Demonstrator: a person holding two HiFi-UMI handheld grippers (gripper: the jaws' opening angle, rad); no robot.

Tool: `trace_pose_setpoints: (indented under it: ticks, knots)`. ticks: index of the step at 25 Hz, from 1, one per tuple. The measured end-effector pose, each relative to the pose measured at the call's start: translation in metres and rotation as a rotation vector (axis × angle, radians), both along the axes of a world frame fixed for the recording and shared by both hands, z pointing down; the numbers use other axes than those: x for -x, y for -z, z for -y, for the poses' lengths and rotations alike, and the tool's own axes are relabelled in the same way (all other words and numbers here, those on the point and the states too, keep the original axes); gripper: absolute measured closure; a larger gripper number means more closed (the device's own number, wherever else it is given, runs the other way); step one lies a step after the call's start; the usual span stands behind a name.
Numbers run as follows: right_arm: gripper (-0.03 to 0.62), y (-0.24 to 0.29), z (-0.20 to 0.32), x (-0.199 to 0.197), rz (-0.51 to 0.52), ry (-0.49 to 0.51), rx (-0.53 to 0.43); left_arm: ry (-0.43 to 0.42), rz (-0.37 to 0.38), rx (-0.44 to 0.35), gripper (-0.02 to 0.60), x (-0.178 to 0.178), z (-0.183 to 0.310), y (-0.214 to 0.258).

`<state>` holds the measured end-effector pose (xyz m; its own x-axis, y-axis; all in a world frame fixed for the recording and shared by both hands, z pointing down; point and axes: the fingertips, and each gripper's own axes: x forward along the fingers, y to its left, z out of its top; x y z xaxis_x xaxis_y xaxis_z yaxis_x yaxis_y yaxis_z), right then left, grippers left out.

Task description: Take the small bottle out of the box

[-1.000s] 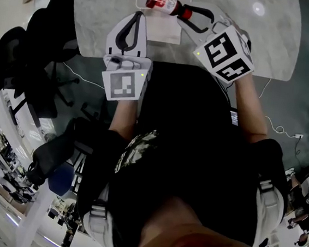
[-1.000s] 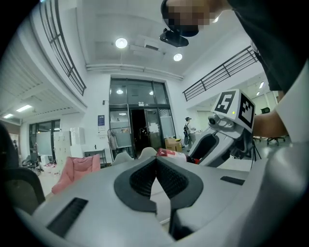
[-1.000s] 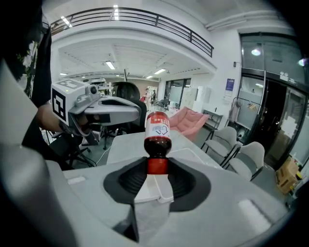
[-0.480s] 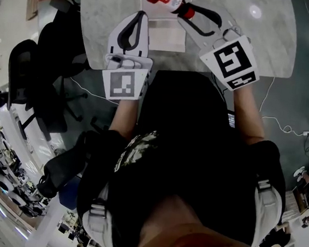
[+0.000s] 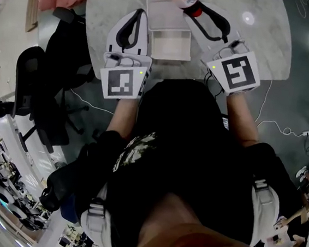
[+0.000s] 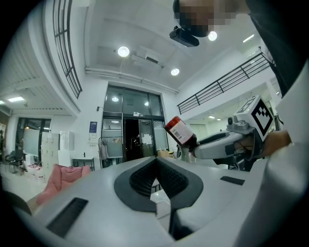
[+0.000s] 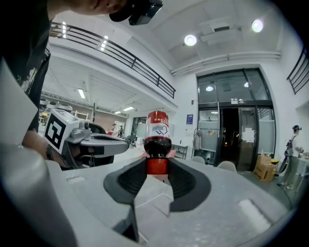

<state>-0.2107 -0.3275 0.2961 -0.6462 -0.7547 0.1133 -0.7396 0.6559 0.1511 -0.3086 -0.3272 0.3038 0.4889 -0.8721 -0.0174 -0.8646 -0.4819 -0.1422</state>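
Pale marble tabletop [image 5: 262,38] bears the shallow white box [image 5: 150,15]; over its far end the small red-capped dark bottle [image 7: 157,131] hangs higher than a second ago. Right gripper [image 7: 157,169] clamps its cap; left gripper [image 6: 155,163], closed on nothing, has risen beside the box.

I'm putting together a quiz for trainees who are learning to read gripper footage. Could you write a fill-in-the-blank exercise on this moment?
1. The right gripper holds the small bottle by its ___ cap.
2. The left gripper has its jaws together and holds ___.
3. In the head view, the box stands on a white ___.
Missing words: red; nothing; table.
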Motion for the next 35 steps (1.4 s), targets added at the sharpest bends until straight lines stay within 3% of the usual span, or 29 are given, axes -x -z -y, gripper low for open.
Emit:
trace_pose_setpoints:
  ticks: [10,14,19,25,35]
  knots:
    - [0.462,0.025,-0.010,0.014,0.097,-0.118,-0.186,-0.088,-0.082,-0.045,0.568,0.018,-0.009,0.030]
    - [0.462,0.035,-0.015,0.016,0.148,-0.161,-0.211,-0.114,-0.101,-0.041,0.568,0.026,-0.010,0.031]
    - [0.462,0.047,-0.020,0.020,0.184,-0.204,-0.246,-0.146,-0.048,-0.080,0.568,0.029,-0.017,0.033]
    - [0.462,0.064,-0.028,0.023,0.245,-0.212,-0.270,-0.174,-0.051,-0.101,0.568,0.030,-0.018,0.040]
    - [0.462,0.071,-0.027,0.025,0.241,-0.207,-0.291,-0.188,-0.063,-0.123,0.568,0.033,-0.024,0.040]
